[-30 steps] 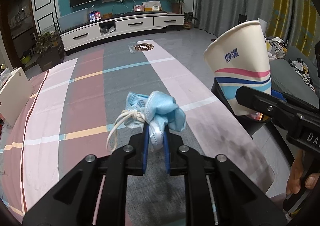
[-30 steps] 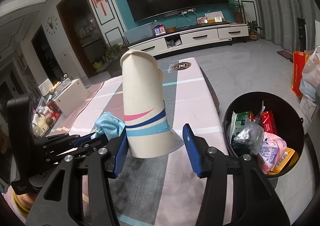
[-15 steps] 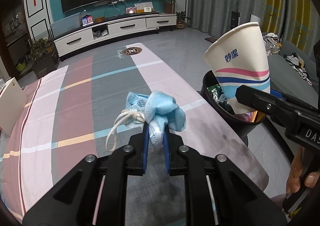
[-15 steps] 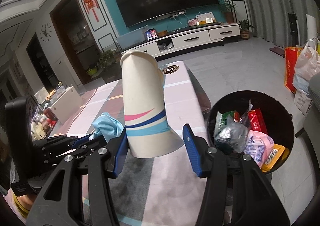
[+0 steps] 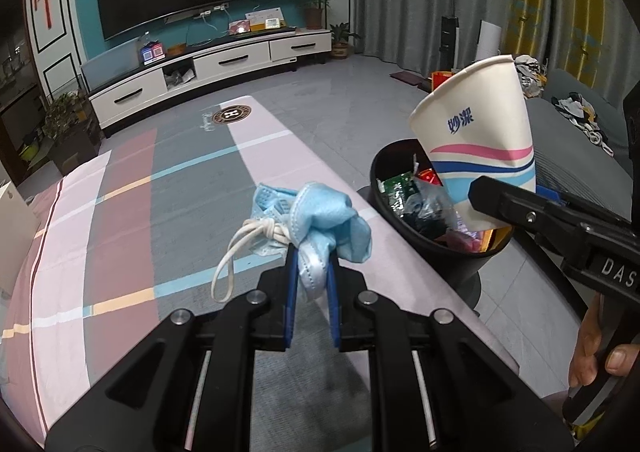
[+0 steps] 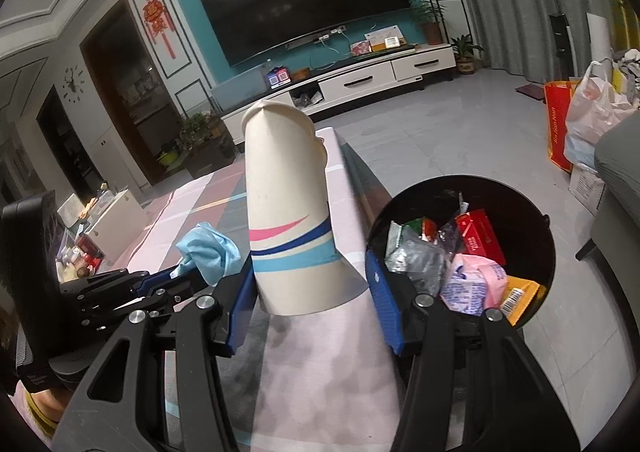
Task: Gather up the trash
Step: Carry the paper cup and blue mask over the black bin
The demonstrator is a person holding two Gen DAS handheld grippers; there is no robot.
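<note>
A living room with a dark wall television lies beyond the striped pink-and-grey tablecloth. My left gripper pinches a crumpled blue face mask tight above the cloth. My right gripper clasps a white paper cup with pink and blue stripes, just beside the round black bin full of wrappers.

Striped tablecloth covers table; black bin on floor — wrapper-filled.

Dim indoor light, fisheye-warped dark edges
</note>
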